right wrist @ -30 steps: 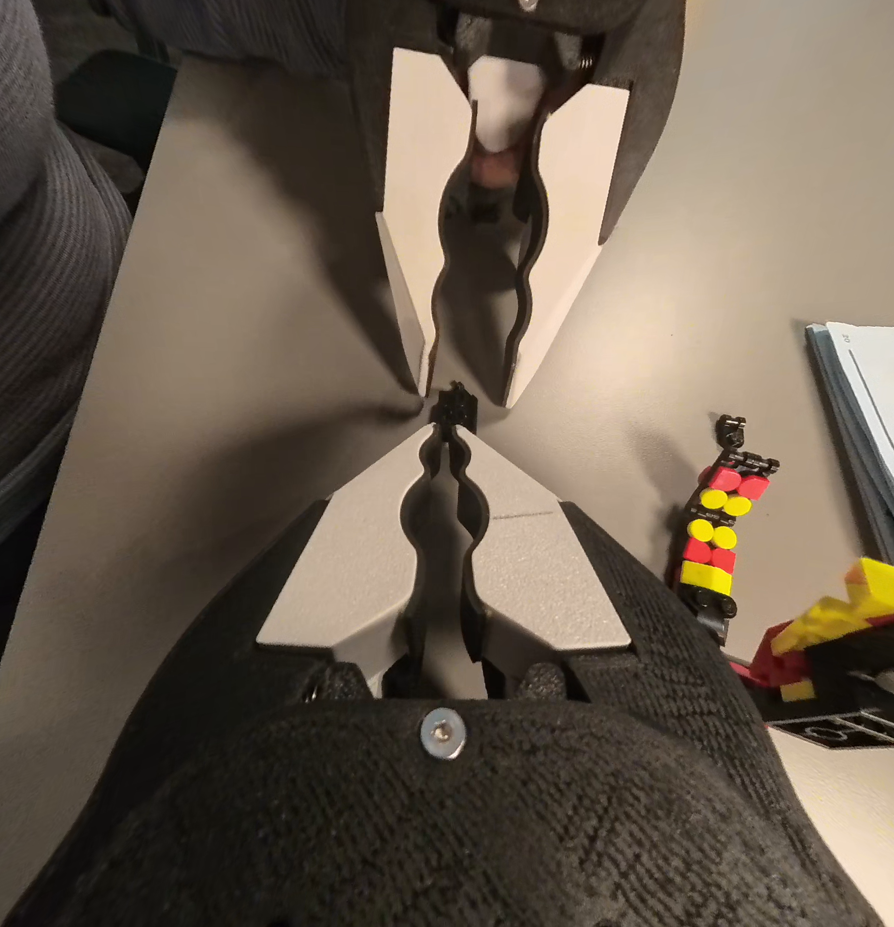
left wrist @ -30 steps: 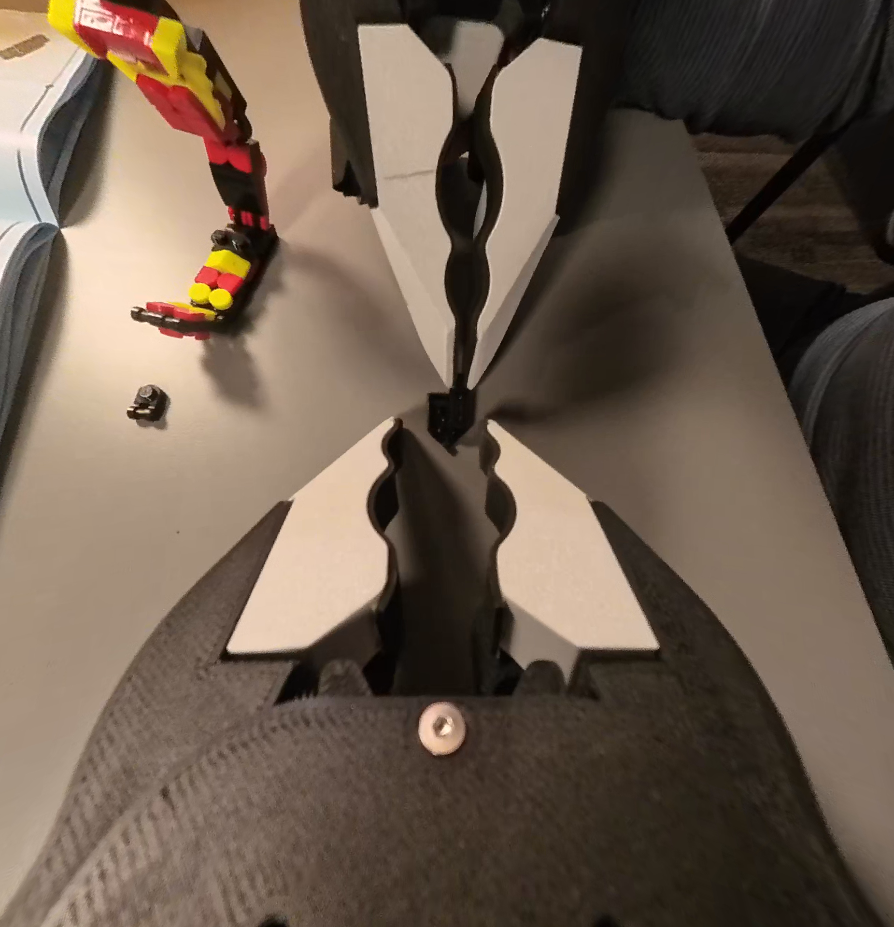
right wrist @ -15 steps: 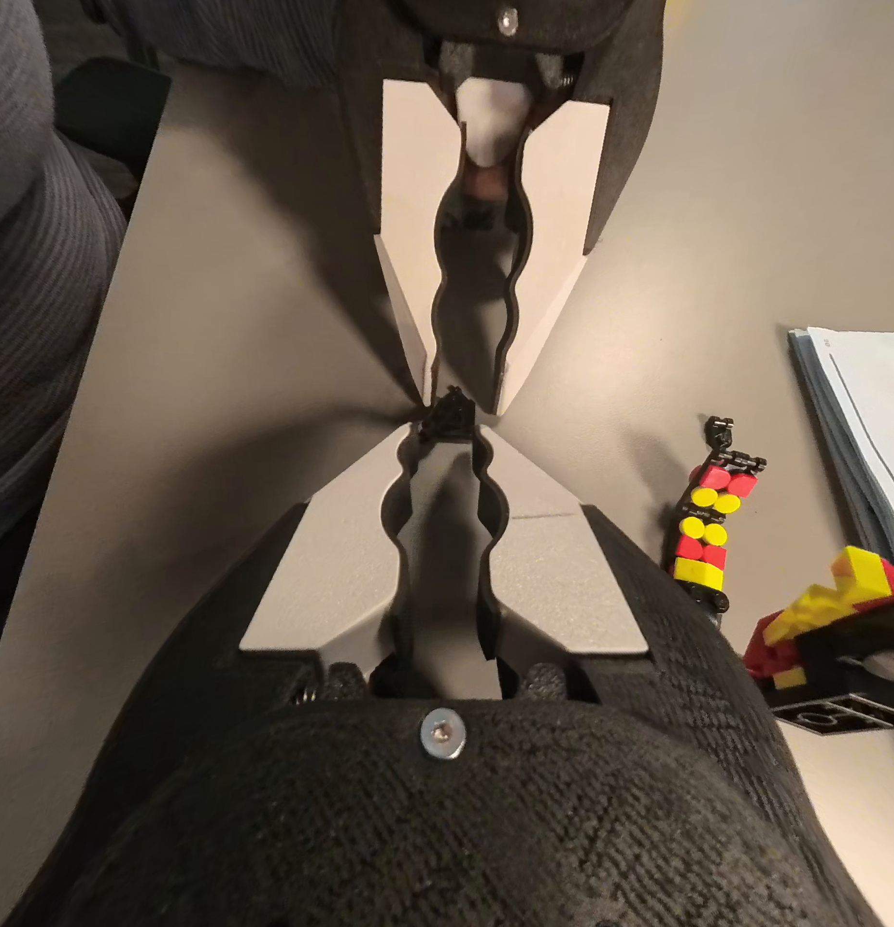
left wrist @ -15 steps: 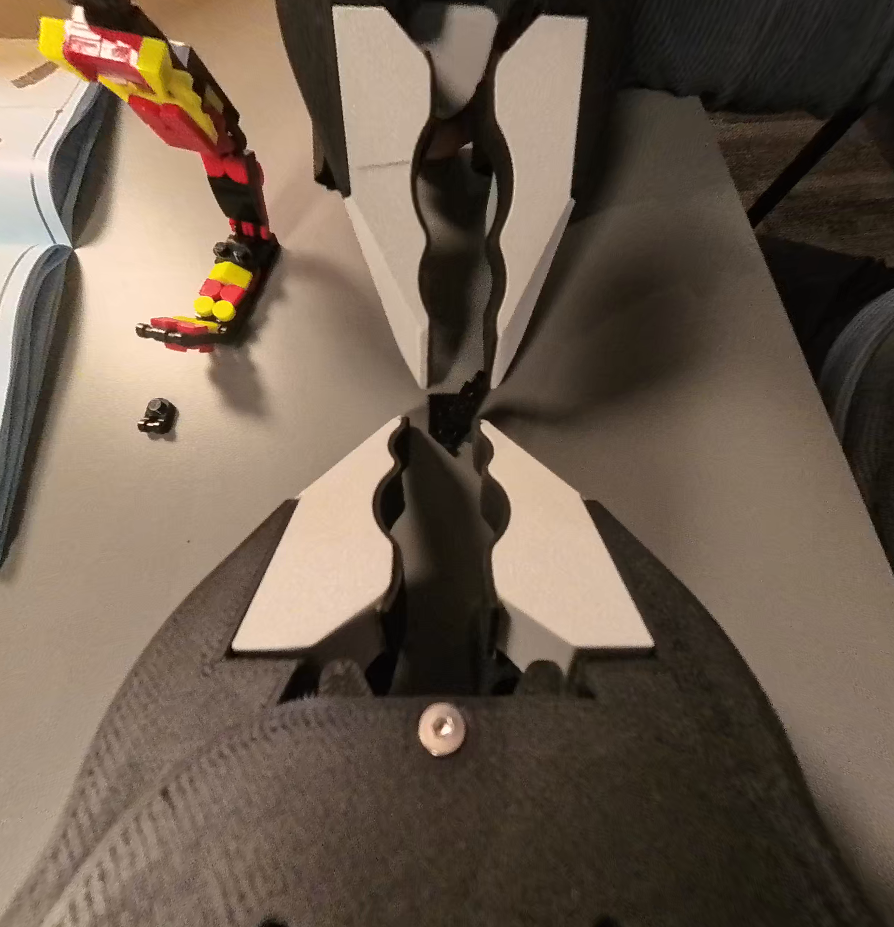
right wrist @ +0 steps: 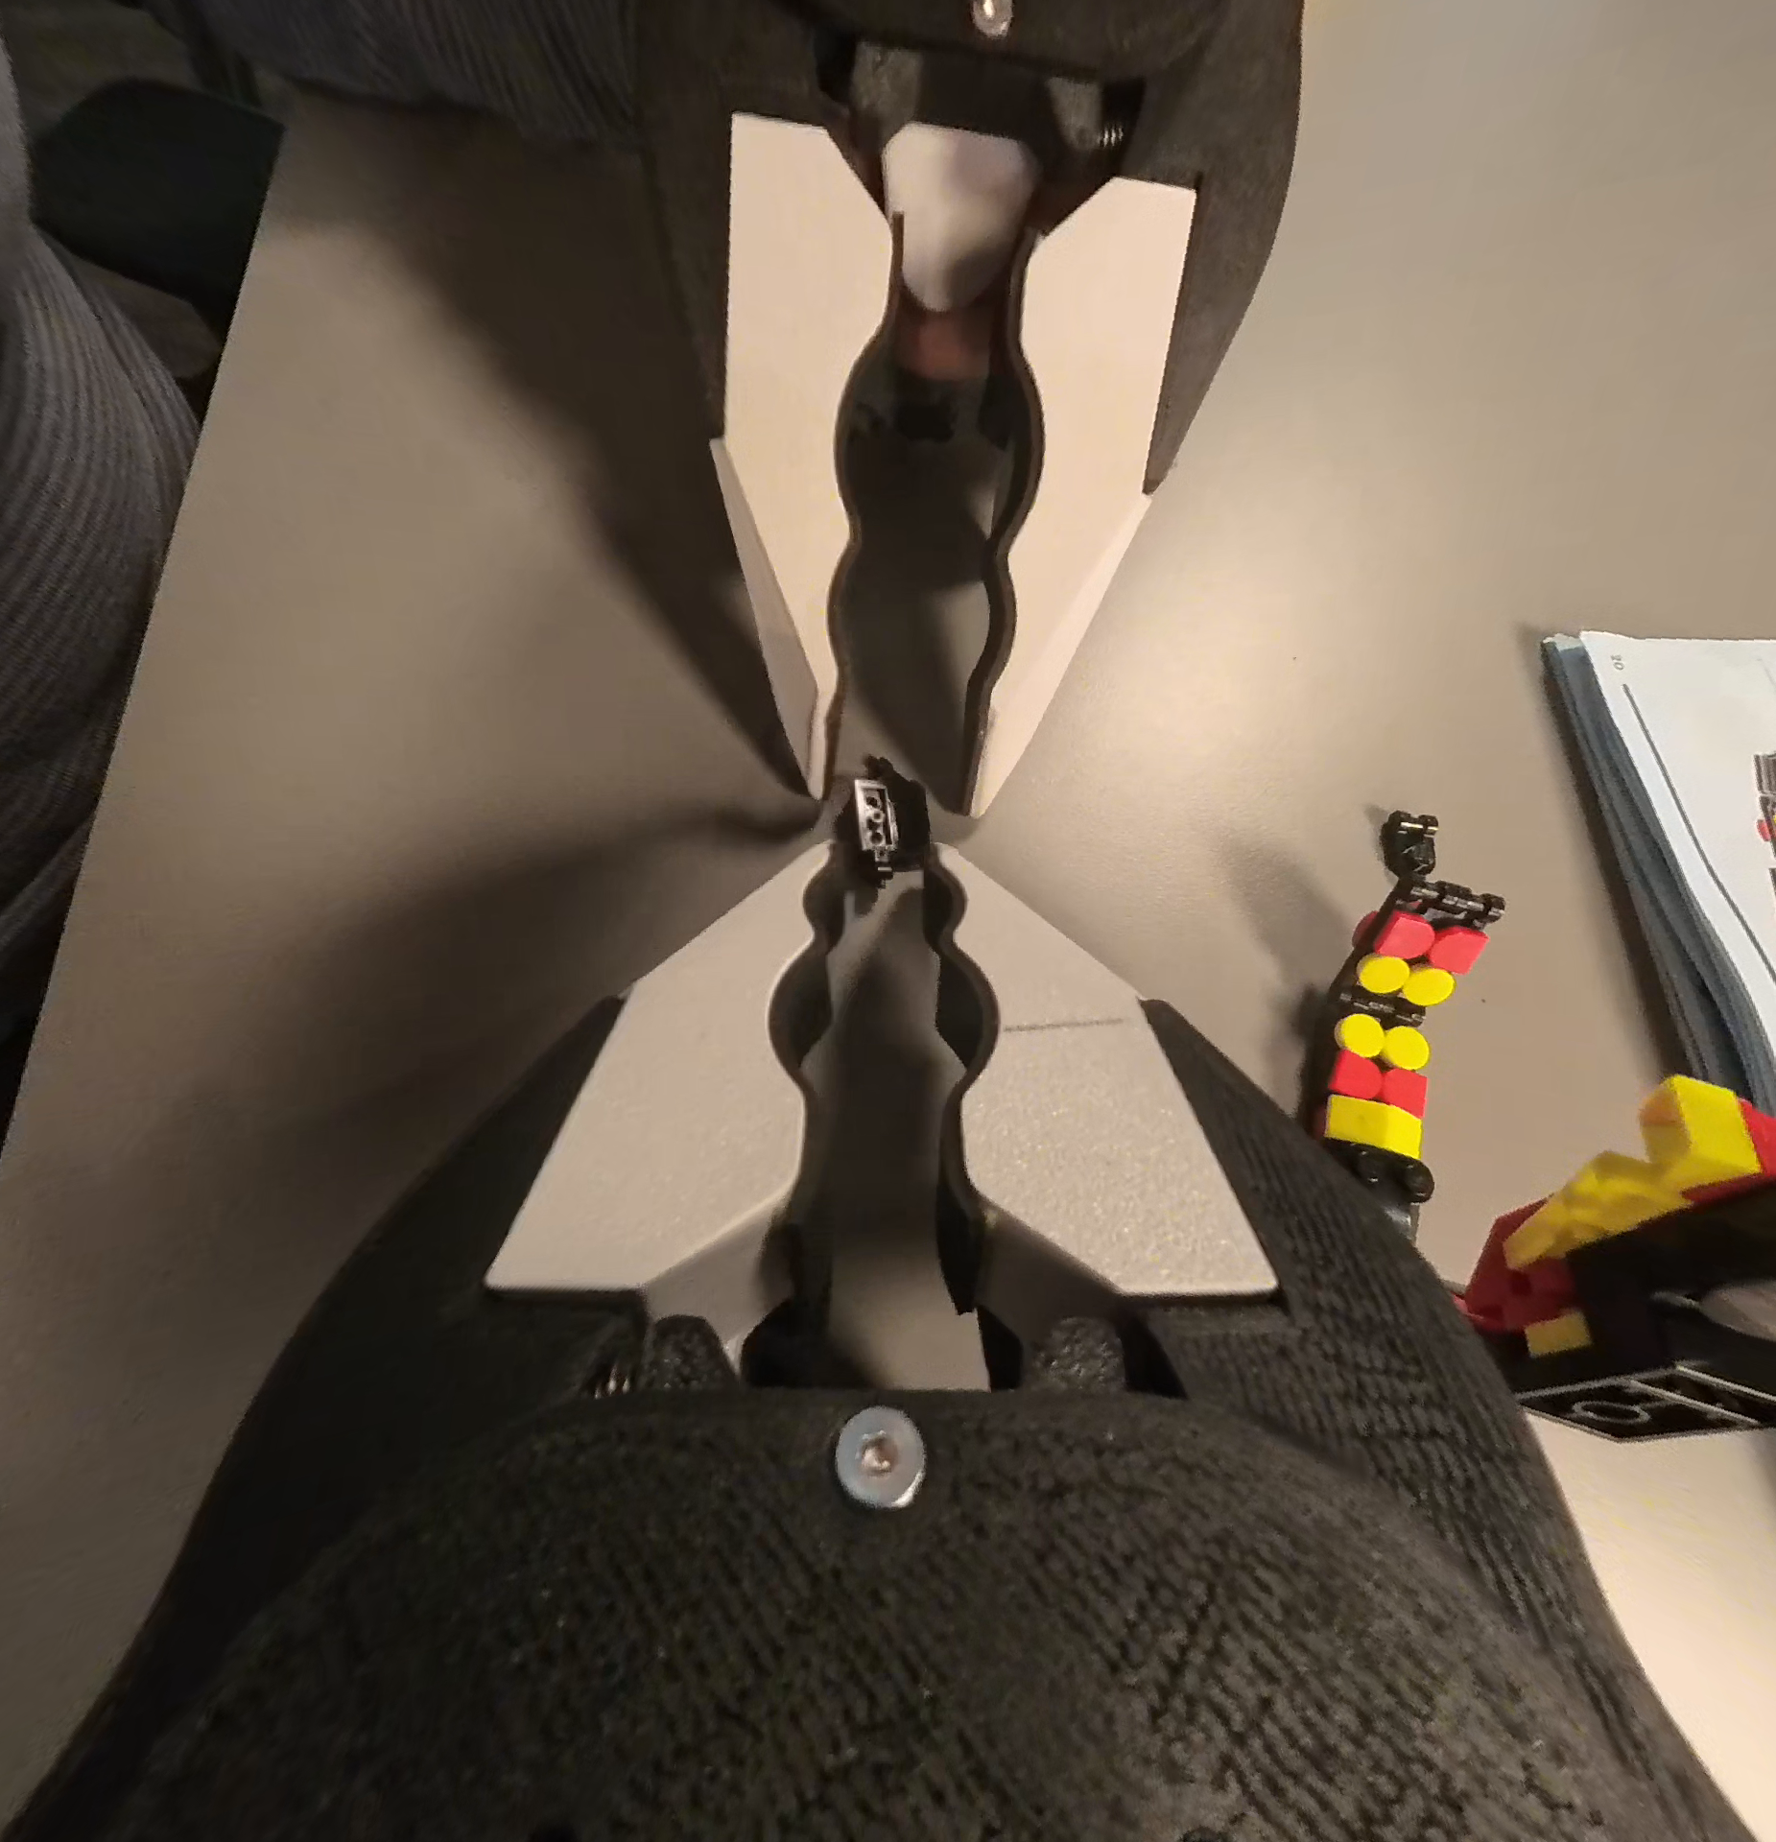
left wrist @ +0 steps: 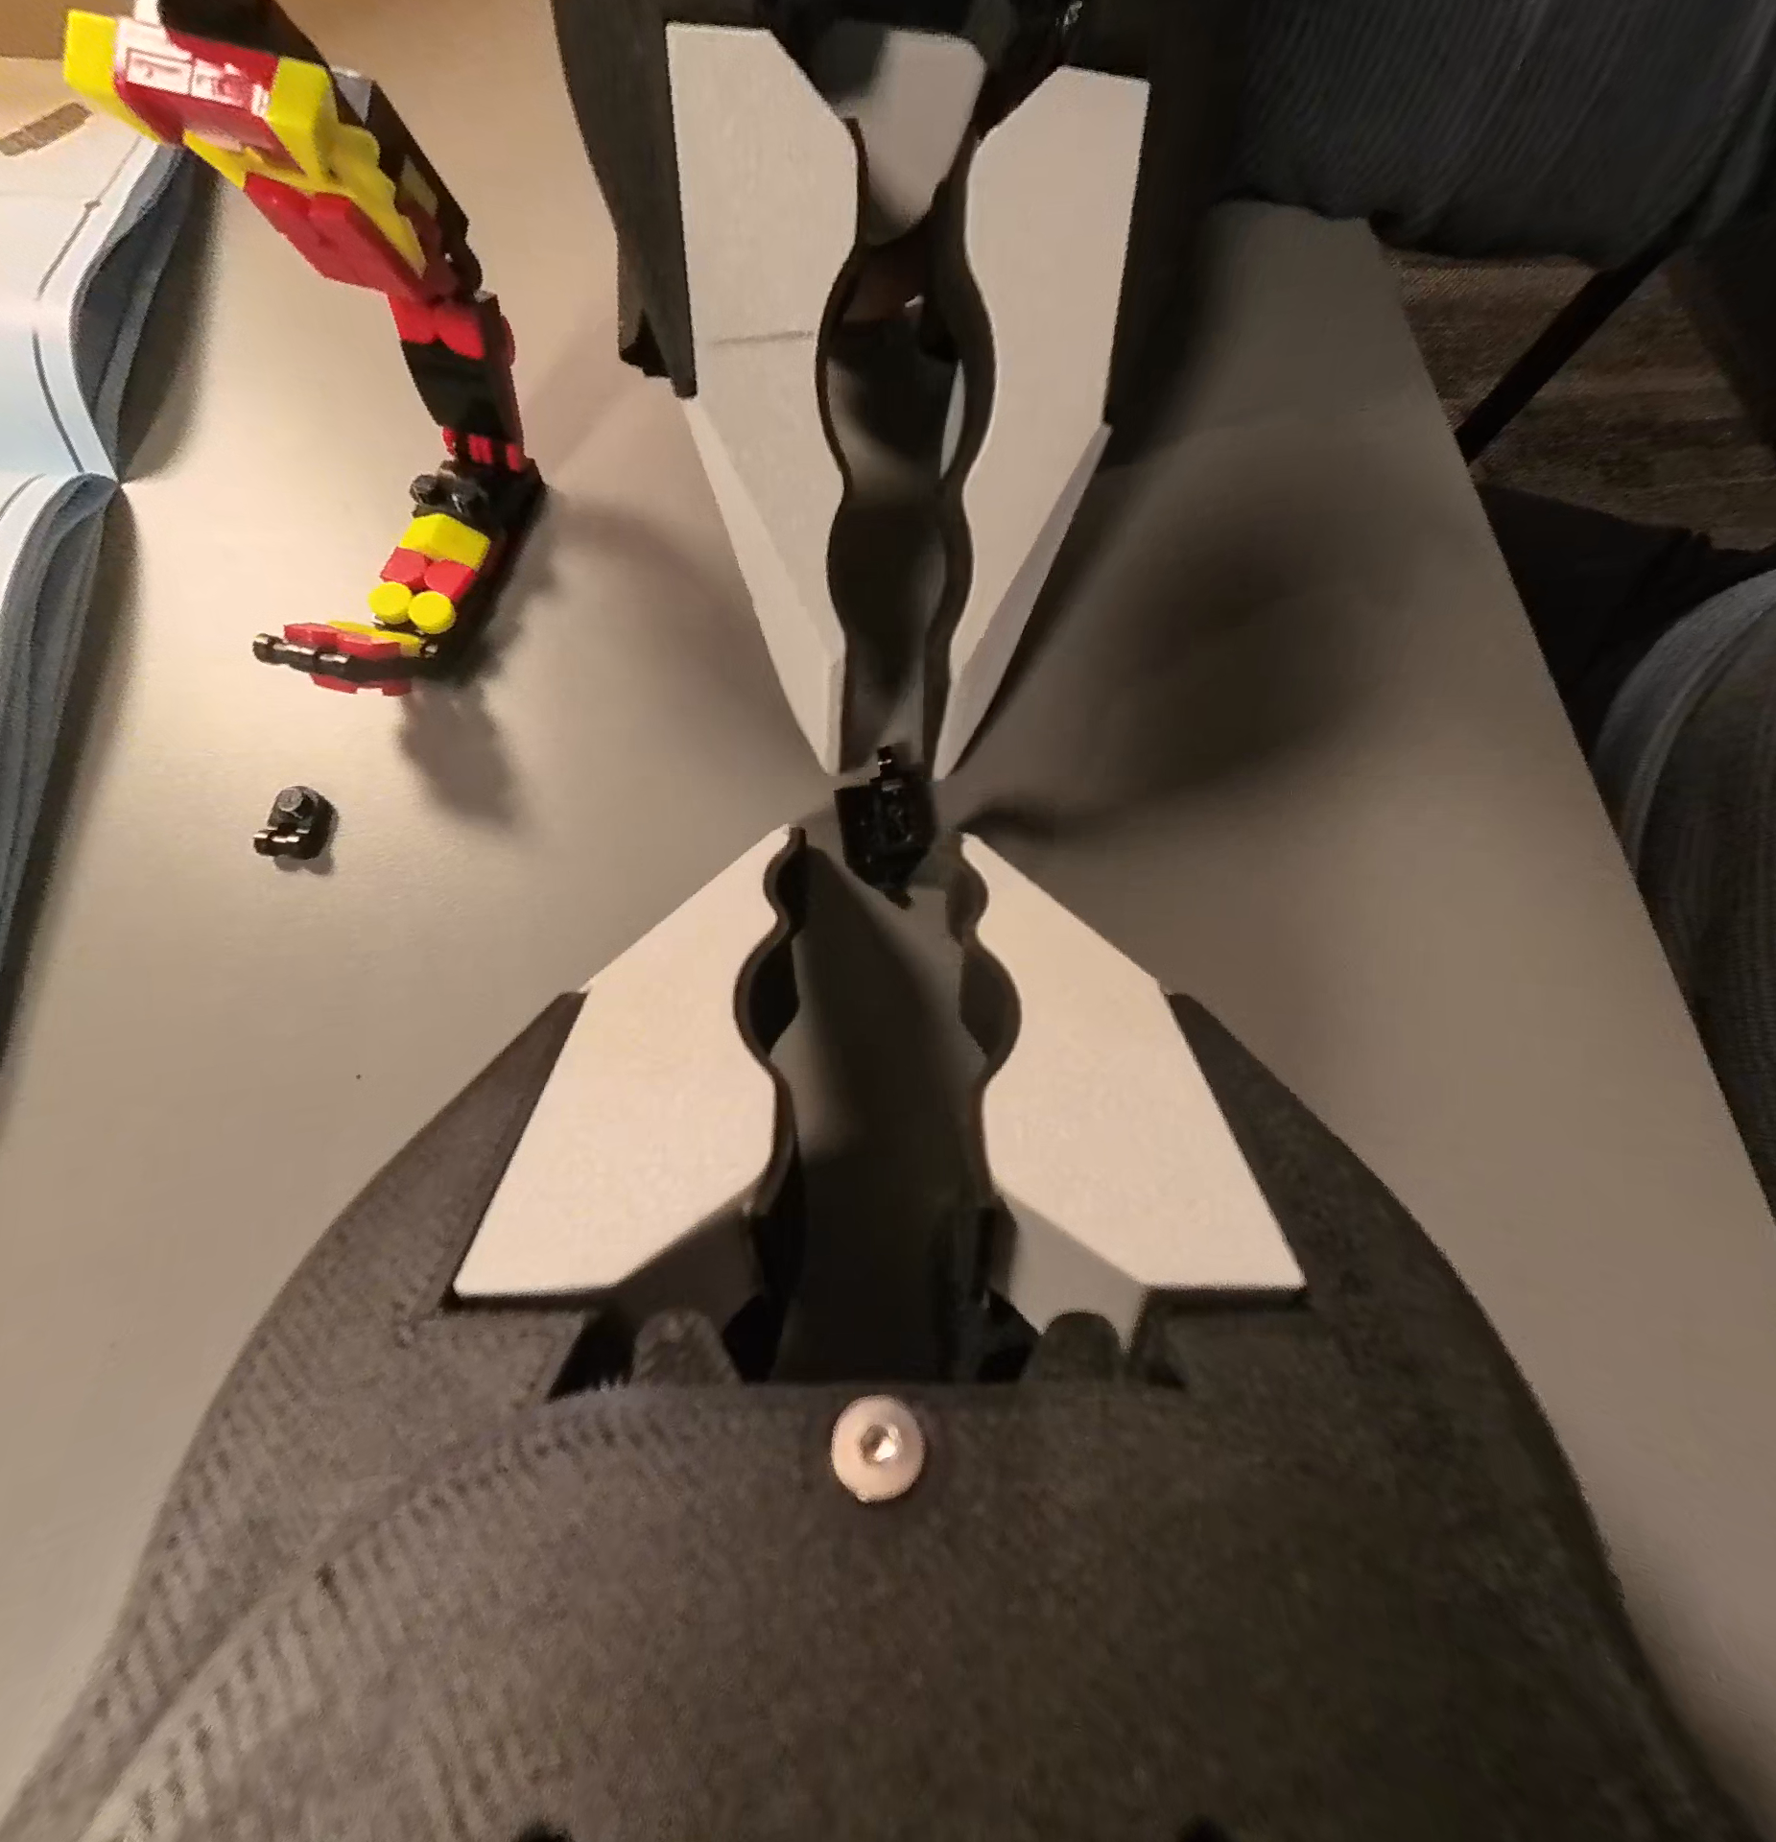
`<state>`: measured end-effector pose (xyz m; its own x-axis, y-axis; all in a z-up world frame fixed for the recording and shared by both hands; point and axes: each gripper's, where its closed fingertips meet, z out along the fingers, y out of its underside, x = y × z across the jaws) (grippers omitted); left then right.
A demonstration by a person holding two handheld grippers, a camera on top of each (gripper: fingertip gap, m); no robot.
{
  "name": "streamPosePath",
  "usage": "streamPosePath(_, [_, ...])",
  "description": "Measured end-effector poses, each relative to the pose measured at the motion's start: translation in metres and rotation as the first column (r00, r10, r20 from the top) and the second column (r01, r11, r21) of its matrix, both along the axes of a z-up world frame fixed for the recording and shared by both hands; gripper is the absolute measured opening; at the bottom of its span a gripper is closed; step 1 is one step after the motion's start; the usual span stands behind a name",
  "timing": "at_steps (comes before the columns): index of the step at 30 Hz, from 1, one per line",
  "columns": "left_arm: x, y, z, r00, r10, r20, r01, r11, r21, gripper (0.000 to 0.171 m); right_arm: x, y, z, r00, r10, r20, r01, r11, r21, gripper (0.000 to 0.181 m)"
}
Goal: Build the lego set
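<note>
A small black lego piece (left wrist: 884,827) lies tilted on the grey table (left wrist: 1212,897), right between the tips of both grippers. My left gripper (left wrist: 879,842) is open wide, with the piece in the gap at its tips and touching neither finger. My right gripper (right wrist: 879,877) faces it tip to tip and is partly open. The piece (right wrist: 876,835) sits just past its fingertips, grey underside showing. The right gripper (left wrist: 892,767) shows at the top of the left wrist view. The left gripper (right wrist: 898,792) shows at the top of the right wrist view.
A red, yellow and black lego model (left wrist: 435,419) lies at the far left, and also shows in the right wrist view (right wrist: 1382,1037). A loose black piece (left wrist: 290,822) sits near it. An open instruction booklet (right wrist: 1711,847) lies beyond. A person's legs (left wrist: 1711,797) are past the table edge. My left and right fingertips are right by each other.
My right gripper, shut on the black piece a second ago, has opened. The piece has turned and now shows its underside. The left gripper has stayed open.
</note>
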<state>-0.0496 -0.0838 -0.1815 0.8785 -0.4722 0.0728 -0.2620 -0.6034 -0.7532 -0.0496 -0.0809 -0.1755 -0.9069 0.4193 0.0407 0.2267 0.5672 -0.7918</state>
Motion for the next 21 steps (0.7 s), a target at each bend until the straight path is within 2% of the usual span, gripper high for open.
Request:
streamPosePath(5, [0.002,-0.002,0.001,1.0,-0.007,0.025,0.007,1.0,-0.008,0.028,0.001,-0.003,-0.003,1.0,0.018,0.019,-0.018,1.0,0.013,0.026])
streamPosePath(12, [0.0,-0.01,0.002,0.998,-0.007,0.063,0.008,1.0,-0.019,0.031,-0.002,-0.009,-0.005,0.999,0.041,0.036,-0.042,0.999,0.016,0.022])
streamPosePath(15, [0.001,-0.012,0.002,0.999,-0.013,0.046,0.014,1.0,-0.011,0.032,-0.001,-0.009,-0.005,0.999,0.04,0.031,-0.04,0.999,0.022,0.014])
streamPosePath(18, [0.002,-0.013,0.001,1.0,-0.027,0.014,0.027,1.0,0.004,0.033,-0.001,-0.009,-0.005,0.998,0.034,0.043,-0.035,0.999,0.024,0.014])
streamPosePath(21, [0.004,-0.012,0.005,0.996,-0.052,-0.072,0.058,0.995,0.08,0.033,-0.001,-0.008,-0.005,0.999,0.035,0.04,-0.037,0.998,0.056,0.014])
